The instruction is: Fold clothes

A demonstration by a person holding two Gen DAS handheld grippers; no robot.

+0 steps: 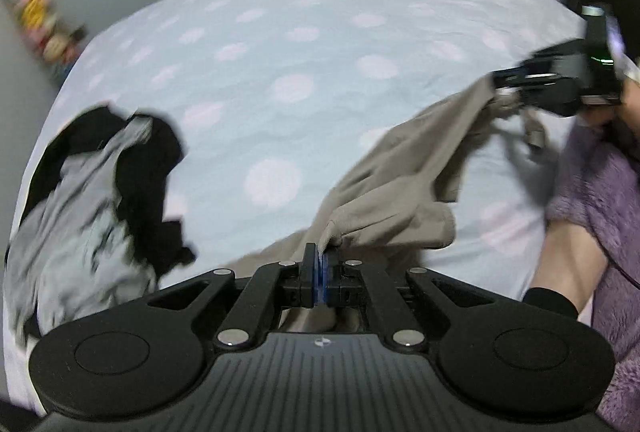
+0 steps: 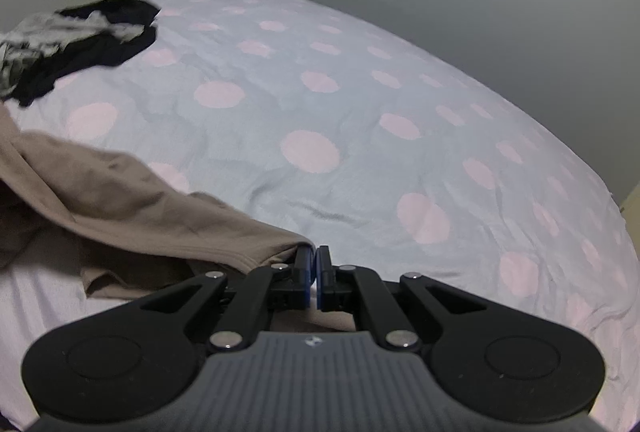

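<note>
I am holding the beige garment (image 1: 400,172) stretched between both claws above the spotted bedspread (image 1: 280,44): my left gripper (image 1: 321,264) is clenching one edge, my right gripper (image 2: 313,264) is clenching another. No fold is showing yet, I judge, and the black and grey clothes (image 1: 100,184) are lying heaped at the bed's edge, waiting
</note>
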